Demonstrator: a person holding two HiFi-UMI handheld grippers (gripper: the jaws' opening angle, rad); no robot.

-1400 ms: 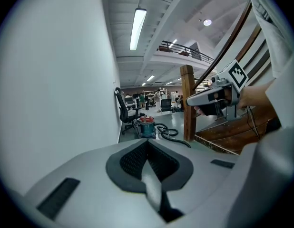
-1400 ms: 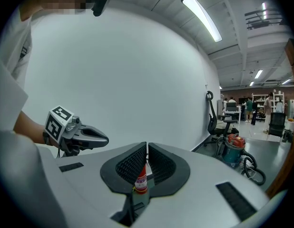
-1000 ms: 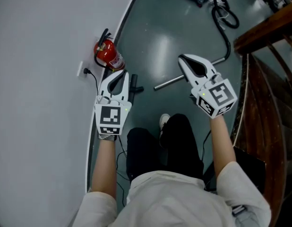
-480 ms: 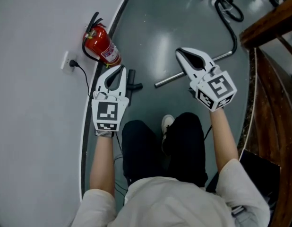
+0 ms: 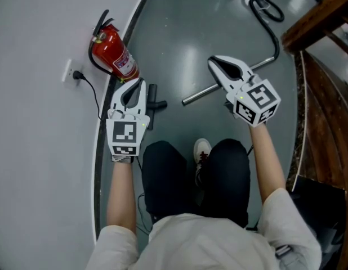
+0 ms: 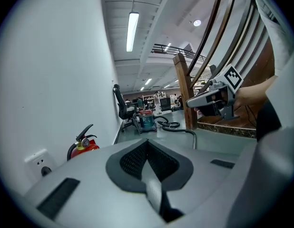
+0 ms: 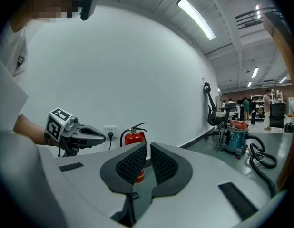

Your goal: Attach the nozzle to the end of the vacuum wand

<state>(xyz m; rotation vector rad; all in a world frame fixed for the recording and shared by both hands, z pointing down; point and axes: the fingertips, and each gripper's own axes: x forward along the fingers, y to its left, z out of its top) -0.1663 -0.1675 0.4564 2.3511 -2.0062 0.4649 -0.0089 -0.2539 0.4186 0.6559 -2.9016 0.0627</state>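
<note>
The metal vacuum wand (image 5: 227, 80) lies on the grey floor, its far end joined to a black hose (image 5: 268, 24). A black T-shaped nozzle (image 5: 155, 102) lies on the floor left of the wand's near end. My left gripper (image 5: 141, 82) hovers beside the nozzle, shut and empty; its pads (image 6: 147, 144) meet. My right gripper (image 5: 213, 64) hangs over the wand's middle, shut with nothing in it; only a thin slit shows between its pads (image 7: 148, 147). Each gripper shows in the other's view: the right gripper (image 6: 211, 98), the left gripper (image 7: 75, 134).
A red fire extinguisher (image 5: 112, 52) stands by the curved white wall, near a wall socket (image 5: 70, 71) with a plugged cord. A vacuum cleaner (image 7: 235, 134) sits farther along the floor. A wooden stair railing (image 5: 323, 16) borders the right side. The person's knees and a shoe (image 5: 202, 149) are below.
Both grippers have sunk toward the floor, still shut. The extinguisher and socket have slid up and left in the head view, and the person's legs show more.
</note>
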